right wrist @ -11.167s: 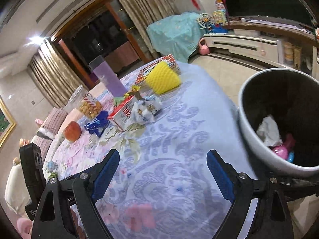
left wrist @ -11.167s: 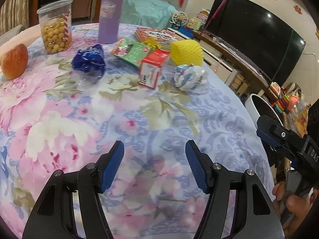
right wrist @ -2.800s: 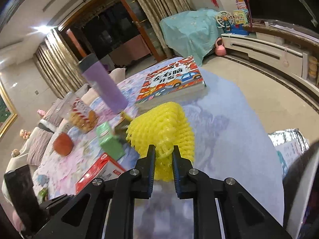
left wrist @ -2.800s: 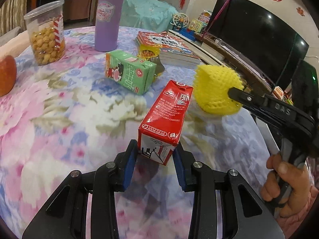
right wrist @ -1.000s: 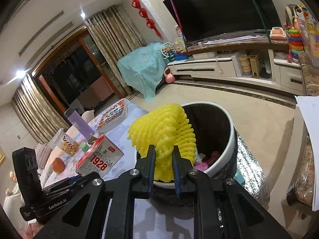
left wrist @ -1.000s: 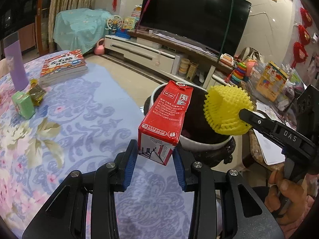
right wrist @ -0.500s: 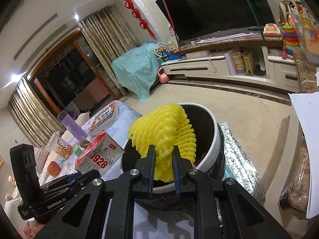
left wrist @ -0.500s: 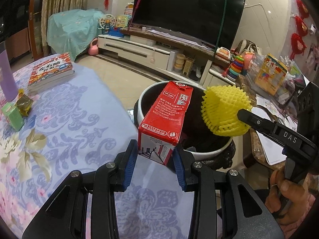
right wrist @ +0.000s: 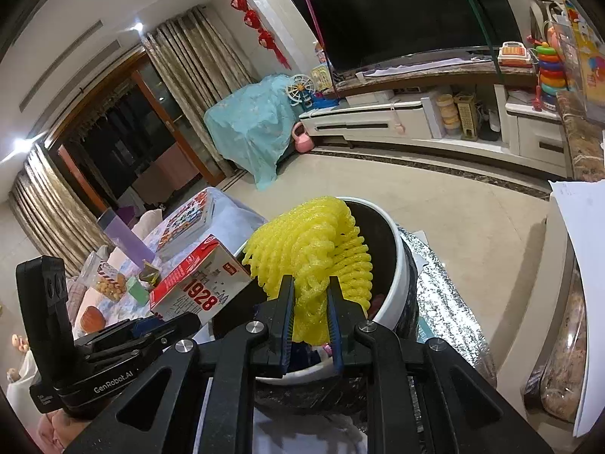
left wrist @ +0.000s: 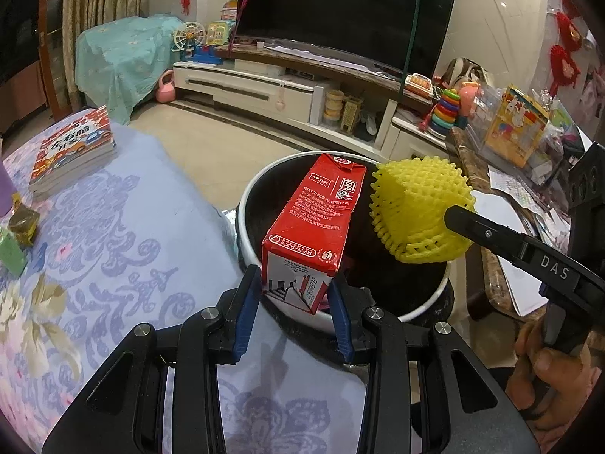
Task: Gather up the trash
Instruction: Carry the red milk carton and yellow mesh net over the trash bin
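My left gripper (left wrist: 295,302) is shut on a red milk carton (left wrist: 314,230) and holds it over the near rim of the round bin (left wrist: 264,189), which is white outside and dark inside. My right gripper (right wrist: 308,314) is shut on a yellow foam fruit net (right wrist: 314,249) and holds it above the bin's opening (right wrist: 397,261). In the left wrist view the net (left wrist: 419,212) hangs right of the carton, over the bin. The carton also shows in the right wrist view (right wrist: 196,283), left of the net.
The floral tablecloth (left wrist: 113,246) ends just left of the bin. On it lie a stack of books (left wrist: 72,151), a green carton (left wrist: 11,253) and a small wrapper (left wrist: 24,223). A TV stand (left wrist: 283,87) and a side counter with papers (left wrist: 510,196) stand beyond.
Both grippers have moved closer to the bin with their loads. The carton and the net now sit further over the bin's opening.
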Tool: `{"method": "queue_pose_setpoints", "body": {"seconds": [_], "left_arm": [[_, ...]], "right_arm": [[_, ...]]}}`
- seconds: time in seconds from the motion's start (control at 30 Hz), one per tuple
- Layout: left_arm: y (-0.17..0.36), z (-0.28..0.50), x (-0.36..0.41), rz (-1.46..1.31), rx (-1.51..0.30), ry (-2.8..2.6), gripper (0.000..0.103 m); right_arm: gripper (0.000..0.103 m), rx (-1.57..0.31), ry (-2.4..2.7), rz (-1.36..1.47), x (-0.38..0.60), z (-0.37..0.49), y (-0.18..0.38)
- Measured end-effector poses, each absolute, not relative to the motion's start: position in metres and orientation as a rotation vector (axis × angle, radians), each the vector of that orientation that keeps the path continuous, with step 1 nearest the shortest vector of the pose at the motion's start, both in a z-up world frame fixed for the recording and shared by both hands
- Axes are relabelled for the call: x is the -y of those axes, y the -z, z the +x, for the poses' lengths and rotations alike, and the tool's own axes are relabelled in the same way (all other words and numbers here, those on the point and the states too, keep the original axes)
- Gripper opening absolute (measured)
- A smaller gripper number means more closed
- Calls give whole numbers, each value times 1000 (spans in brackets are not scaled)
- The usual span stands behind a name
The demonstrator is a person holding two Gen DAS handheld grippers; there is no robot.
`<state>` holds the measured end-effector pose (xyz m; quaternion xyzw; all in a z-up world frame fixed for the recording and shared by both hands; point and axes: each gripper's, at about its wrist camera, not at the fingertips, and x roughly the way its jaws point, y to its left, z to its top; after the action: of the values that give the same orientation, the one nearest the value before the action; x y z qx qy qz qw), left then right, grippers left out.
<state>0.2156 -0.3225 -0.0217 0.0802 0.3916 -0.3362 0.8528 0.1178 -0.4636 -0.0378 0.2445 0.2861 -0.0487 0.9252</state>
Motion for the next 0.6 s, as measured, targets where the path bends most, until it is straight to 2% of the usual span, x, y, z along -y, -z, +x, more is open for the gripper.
{"method": "queue_pose_setpoints", "body": {"seconds": [0.6], "left_arm": [[21, 229, 336, 181, -847, 697, 35]], "right_arm": [[20, -626, 103, 493, 467, 132, 39]]}}
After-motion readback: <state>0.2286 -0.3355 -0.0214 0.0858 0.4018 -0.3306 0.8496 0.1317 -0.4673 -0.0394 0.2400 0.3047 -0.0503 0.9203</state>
